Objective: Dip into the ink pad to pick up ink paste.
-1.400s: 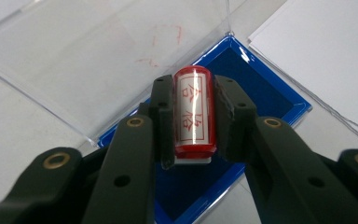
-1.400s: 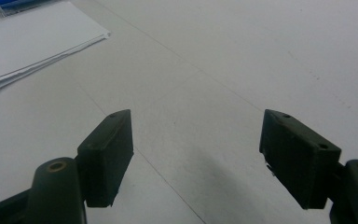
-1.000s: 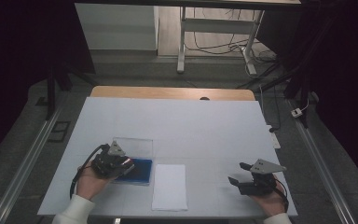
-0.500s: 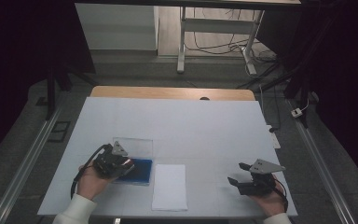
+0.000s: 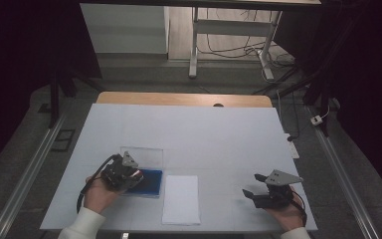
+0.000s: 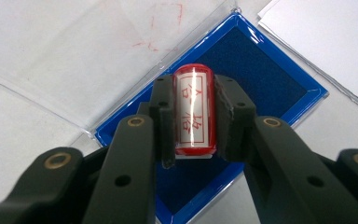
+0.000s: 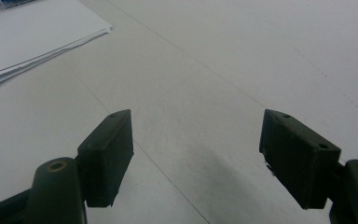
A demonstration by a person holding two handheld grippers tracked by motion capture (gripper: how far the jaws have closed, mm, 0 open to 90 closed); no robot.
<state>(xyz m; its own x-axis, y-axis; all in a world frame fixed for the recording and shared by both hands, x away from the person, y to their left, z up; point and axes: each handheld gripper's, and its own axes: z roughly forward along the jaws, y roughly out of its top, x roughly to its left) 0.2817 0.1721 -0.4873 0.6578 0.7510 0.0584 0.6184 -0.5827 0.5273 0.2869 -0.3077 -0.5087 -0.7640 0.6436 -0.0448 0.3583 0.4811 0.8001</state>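
Table (image 5: 199, 134) covered in white sheeting, work all at the near edge. Stack of white paper (image 5: 180, 199) lies flat near the middle of that edge, just right of the ink pad. Blue ink pad (image 6: 256, 65) sits in its open clear case, the clear lid (image 5: 142, 154) folded out flat on the far side; faint red marks show on the white under the lid in the left gripper view. Left tongs (image 6: 193, 116) clamped on a red stamp (image 6: 193, 109), pads pressing both its sides, stamp held over the blue pad; can't tell if its face touches the pad. Stamp label shows red characters on white. Right tongs (image 7: 196, 158) spread wide, nothing between them, over bare table well right of the paper, a corner of the stack showing at top left in the right gripper view
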